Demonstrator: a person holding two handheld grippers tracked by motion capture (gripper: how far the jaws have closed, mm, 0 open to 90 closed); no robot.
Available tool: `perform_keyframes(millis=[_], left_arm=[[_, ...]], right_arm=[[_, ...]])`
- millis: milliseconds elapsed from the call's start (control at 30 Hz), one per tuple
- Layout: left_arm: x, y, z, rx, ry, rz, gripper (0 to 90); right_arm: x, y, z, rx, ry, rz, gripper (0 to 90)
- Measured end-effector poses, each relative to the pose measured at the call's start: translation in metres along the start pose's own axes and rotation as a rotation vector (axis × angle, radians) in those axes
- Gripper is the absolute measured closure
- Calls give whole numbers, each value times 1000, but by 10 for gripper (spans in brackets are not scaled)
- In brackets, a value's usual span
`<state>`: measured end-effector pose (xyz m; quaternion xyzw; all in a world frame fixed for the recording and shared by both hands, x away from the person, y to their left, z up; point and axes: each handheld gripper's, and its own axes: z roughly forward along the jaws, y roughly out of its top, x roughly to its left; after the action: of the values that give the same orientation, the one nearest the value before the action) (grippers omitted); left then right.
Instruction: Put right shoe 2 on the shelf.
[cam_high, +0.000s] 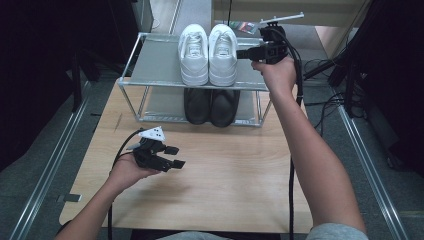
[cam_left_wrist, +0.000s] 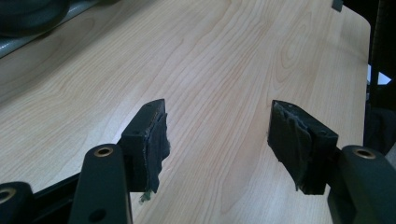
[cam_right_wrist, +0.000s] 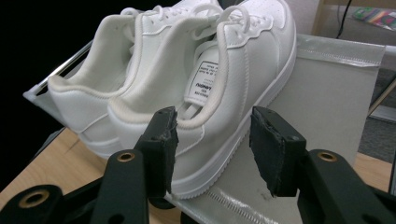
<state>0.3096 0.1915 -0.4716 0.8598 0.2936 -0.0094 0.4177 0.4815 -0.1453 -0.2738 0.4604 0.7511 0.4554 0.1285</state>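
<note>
A pair of white sneakers (cam_high: 208, 50) stands side by side on the top shelf of a metal shoe rack (cam_high: 152, 62), toes toward the table. My right gripper (cam_high: 248, 53) is level with that shelf, just right of the nearer sneaker (cam_right_wrist: 247, 60). Its jaws are open at that sneaker's outer side by the collar, and the pads do not press on it. The other sneaker (cam_right_wrist: 88, 88) is beyond it. My left gripper (cam_high: 176, 156) rests low over the wooden table (cam_high: 230, 170), open with nothing between its fingers (cam_left_wrist: 154, 140).
A pair of black shoes (cam_high: 210, 106) sits on the rack's lower shelf. The rack stands at the far edge of the table. Cables trail from both grippers, and more lie on the floor at the right (cam_high: 325, 100). Metal rails (cam_high: 55, 165) run along both sides.
</note>
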Motion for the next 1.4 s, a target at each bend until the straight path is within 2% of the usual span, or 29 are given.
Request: perform_keyframes(millis=[67, 200, 400, 500, 567, 633, 1000, 1167, 1400], left_arm=[[1, 1, -1, 3, -1, -1, 379], [5, 0, -3, -10, -3, -14, 377], [9, 1, -7, -12, 4, -25, 375], [10, 0, -7, -10, 11, -27, 375], [10, 0, -6, -9, 9, -28, 375], [11, 0, -6, -6, 10, -25, 374], [12, -1, -8, -9, 15, -32, 374], [13, -1, -8, -8, 13, -31, 373], [13, -2, -10, -9, 18, -40, 372]], right_arm=[[-1, -6, -3, -17, 33, -16, 516], [0, -20, -7, -6, 54, -61, 517], [-1, -36, -14, -22, 92, -78, 501], [-1, -45, -18, -43, 129, -82, 459], [-1, -50, -21, -38, 147, -91, 455], [0, -55, -24, -38, 149, -117, 442], [4, -88, -36, -36, 203, -165, 400], [10, -102, -40, -31, 212, -197, 388], [12, -127, -41, -30, 249, -205, 392]])
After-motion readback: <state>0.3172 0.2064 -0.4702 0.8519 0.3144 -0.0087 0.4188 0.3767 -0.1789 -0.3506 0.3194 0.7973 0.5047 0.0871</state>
